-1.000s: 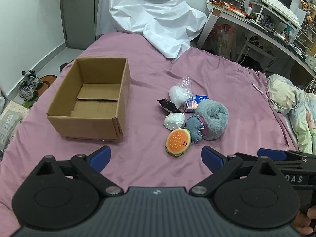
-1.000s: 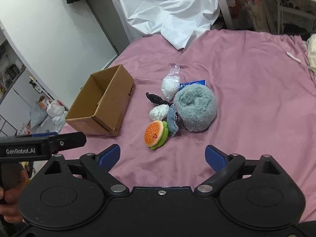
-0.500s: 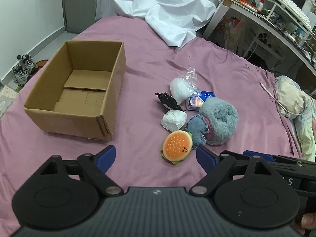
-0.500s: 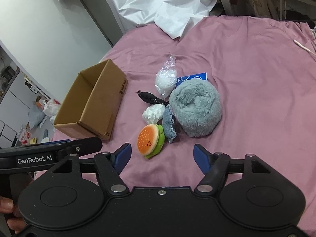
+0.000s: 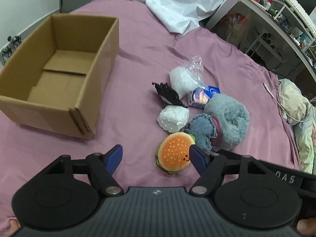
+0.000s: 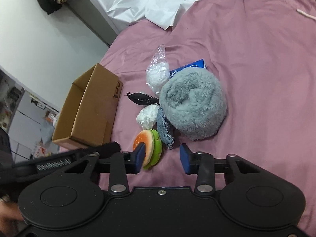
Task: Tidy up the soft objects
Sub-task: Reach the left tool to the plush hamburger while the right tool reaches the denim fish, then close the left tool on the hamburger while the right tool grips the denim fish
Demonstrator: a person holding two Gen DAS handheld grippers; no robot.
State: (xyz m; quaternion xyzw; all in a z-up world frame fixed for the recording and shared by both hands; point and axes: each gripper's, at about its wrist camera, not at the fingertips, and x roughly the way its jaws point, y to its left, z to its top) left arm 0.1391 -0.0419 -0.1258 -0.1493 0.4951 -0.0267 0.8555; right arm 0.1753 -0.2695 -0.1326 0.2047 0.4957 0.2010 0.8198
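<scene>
A burger plush [image 5: 174, 154] lies on the pink bedsheet [image 5: 138, 39] at the near edge of a pile of soft things. The pile holds a fluffy grey-blue slipper [image 5: 229, 118], a denim piece [image 5: 201, 128], a white wad [image 5: 173, 117], a black pouch [image 5: 167, 94] and a clear bag of white stuffing [image 5: 183, 78]. My left gripper [image 5: 156, 159] is open, its right finger beside the burger. My right gripper [image 6: 163, 156] is open, just short of the burger plush [image 6: 147, 148] and the slipper [image 6: 192, 102]. An empty cardboard box [image 5: 57, 73] stands at the left.
A blue packet [image 5: 203, 96] lies behind the slipper. A white sheet [image 5: 173, 6] is heaped at the far end of the bed. A cluttered desk [image 5: 276, 19] runs along the right. Bedding [image 5: 298, 118] and a cable lie at the right edge.
Both grippers have moved forward and down towards the pile, so the burger plush now sits right at their fingertips. Both stay open. The objects have not moved.
</scene>
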